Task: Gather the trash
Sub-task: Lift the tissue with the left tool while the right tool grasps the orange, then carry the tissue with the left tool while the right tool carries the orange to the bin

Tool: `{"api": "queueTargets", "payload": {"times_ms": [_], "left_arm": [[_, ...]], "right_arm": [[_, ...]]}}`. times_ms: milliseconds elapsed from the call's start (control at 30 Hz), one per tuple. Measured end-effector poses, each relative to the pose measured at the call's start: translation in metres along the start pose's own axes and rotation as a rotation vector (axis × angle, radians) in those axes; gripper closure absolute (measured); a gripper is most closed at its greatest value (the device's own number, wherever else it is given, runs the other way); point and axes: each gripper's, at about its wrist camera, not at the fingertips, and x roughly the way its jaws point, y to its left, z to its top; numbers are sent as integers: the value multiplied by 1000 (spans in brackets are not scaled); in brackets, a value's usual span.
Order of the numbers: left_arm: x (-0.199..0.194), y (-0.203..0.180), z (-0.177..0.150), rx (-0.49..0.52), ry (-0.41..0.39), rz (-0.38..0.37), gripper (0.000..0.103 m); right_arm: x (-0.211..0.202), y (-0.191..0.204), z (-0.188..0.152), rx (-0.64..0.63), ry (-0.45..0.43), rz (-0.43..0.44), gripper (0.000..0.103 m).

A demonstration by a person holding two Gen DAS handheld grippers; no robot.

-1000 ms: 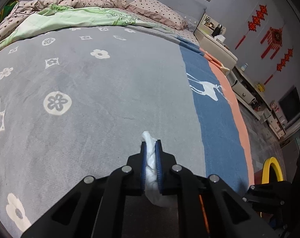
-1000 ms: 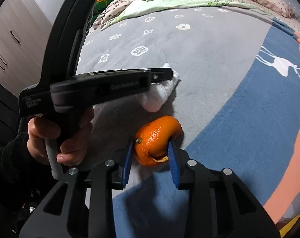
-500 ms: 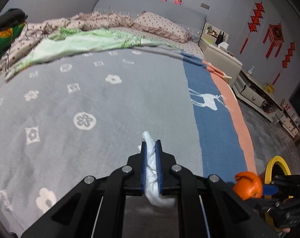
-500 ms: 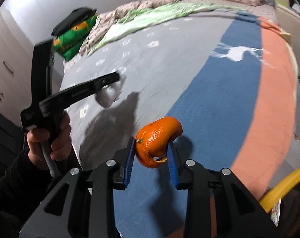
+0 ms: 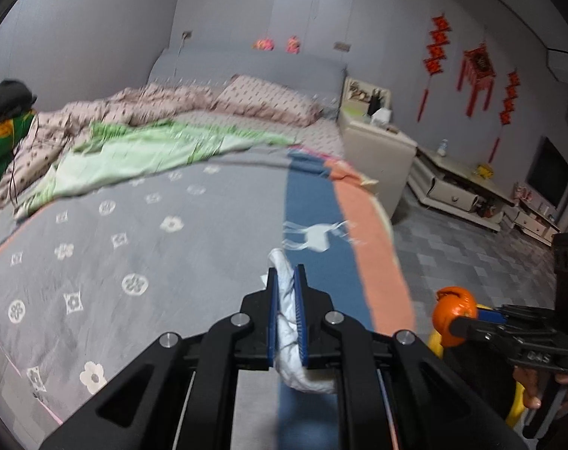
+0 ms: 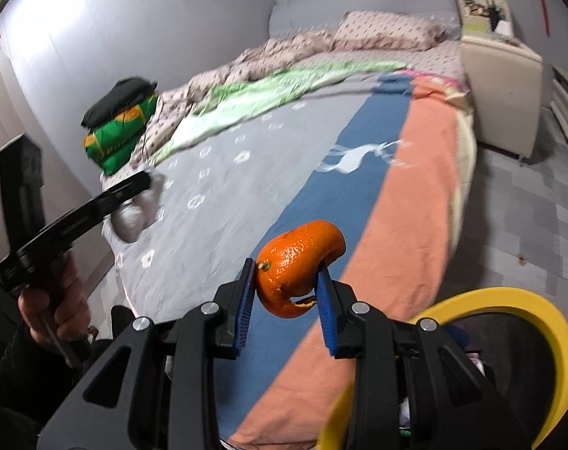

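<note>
My left gripper (image 5: 285,281) is shut on a crumpled white tissue (image 5: 288,315) and holds it above the foot of the bed. My right gripper (image 6: 285,285) is shut on an orange peel (image 6: 295,266), held in the air past the bed's right edge. A yellow-rimmed bin (image 6: 508,307) sits on the floor at the lower right of the right wrist view, just right of that gripper. In the left wrist view the orange peel (image 5: 454,313) and right gripper show at the right. In the right wrist view the left gripper (image 6: 134,191) with the tissue (image 6: 134,213) shows at the left.
The bed (image 5: 141,247) has a grey flowered blanket with blue and orange stripes, green and pink bedding at the head. A white nightstand (image 5: 377,150) and low cabinets (image 5: 460,191) stand along the right wall. Grey tiled floor (image 6: 516,225) lies right of the bed.
Both grippers have lifted and drawn back from the bed with their loads. The right gripper has swung right towards the yellow bin, which now fills more of its view.
</note>
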Motion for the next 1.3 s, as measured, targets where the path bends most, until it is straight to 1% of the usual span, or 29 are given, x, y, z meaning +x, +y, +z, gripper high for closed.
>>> {"api": "queueTargets", "payload": {"times_ms": [133,233,367,533,633,733,900,1000,1300], "left_arm": [[-26,-33,8,38,-46,-23,95],[-45,-59,11,78,-81,-56,95],[-65,-90,13,125,-118,-81,95],[-77,-122,11,164,-131,-123,95],[-79,-140,7,200,-126,-142,95],[-81,-155,5,234,-135,-145,95],[-77,-172,2,260,-130,-166,95],[-72,-182,-1,273,-117,-176,95],[-45,-203,-12,302,-52,-204,95]], "right_arm": [[-34,-16,-1,17,-54,-19,73],[-58,-25,-2,21,-86,-24,73],[-92,-38,-5,18,-129,-64,73],[-121,-54,-9,42,-164,-98,73],[-137,-64,-11,47,-181,-120,73],[-147,-69,-12,43,-194,-131,73],[-163,-73,-15,16,-212,-153,73],[-169,-76,-18,14,-209,-174,73],[-177,-94,-30,33,-194,-194,72]]}}
